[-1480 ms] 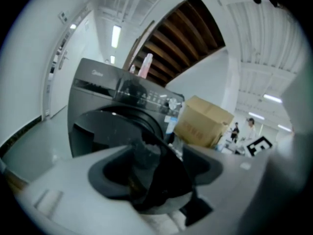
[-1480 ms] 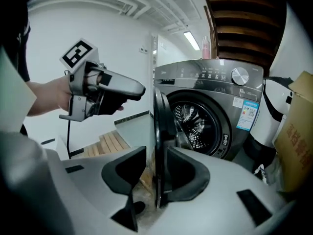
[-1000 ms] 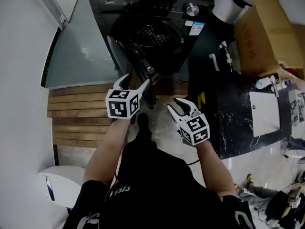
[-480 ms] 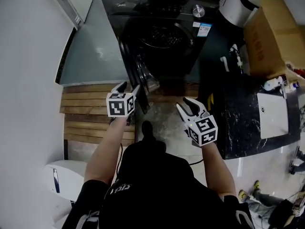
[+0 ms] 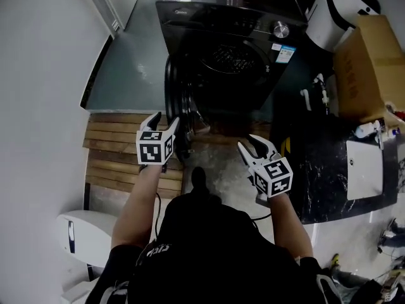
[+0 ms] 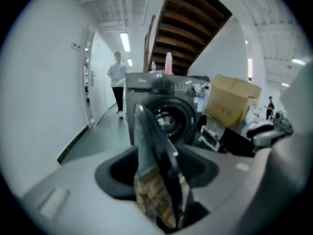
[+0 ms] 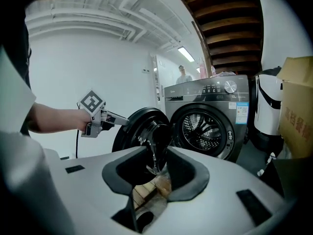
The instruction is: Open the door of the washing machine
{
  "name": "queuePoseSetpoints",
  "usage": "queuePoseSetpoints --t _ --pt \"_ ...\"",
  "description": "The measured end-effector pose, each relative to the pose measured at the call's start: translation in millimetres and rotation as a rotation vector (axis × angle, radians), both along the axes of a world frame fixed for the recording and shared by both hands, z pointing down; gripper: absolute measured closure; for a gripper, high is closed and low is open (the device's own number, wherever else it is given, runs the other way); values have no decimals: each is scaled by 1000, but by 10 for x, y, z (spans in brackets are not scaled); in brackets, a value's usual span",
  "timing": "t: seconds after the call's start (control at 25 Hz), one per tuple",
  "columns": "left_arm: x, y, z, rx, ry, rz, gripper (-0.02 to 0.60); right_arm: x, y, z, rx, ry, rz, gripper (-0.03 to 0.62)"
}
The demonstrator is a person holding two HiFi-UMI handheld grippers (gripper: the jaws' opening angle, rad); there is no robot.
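The dark front-loading washing machine stands ahead with its round glass door swung out to the left, leaving the drum bare. My left gripper is at the door's near rim, its jaws apart and closing. In the left gripper view the door stands edge-on in the gap between them; I cannot see a pad pressing on it. The right gripper view shows the left gripper at the rim of the door. My right gripper hovers open and empty, lower right of the machine.
A cardboard box and a white appliance stand right of the machine. A black marble counter with a white basin runs along the right. Wooden slats cover the floor at left. A person stands in the corridor behind.
The door has swung wider to the left, and my left gripper has moved left with it, its jaws narrower. The right gripper has barely shifted.
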State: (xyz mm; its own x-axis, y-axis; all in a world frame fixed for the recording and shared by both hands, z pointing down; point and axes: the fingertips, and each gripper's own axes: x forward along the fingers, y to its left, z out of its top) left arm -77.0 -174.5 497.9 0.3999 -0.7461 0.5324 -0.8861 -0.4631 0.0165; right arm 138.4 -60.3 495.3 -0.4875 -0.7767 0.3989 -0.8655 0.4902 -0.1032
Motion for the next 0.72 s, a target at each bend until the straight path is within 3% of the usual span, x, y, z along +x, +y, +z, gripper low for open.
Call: queuePoseSetpoints --t 0.28,0.6,0.72 --pt "-177 -325 -299 95 -72 -47 325 -205 -348 -121 25 7 -52 497" --pt "-419 -556 -262 47 -76 -52 327 -319 -729 -258 45 -4 -72 522" --pt "-460 -597 -226 22 -37 -34 324 -377 -876 -262 40 -5 -81 522"
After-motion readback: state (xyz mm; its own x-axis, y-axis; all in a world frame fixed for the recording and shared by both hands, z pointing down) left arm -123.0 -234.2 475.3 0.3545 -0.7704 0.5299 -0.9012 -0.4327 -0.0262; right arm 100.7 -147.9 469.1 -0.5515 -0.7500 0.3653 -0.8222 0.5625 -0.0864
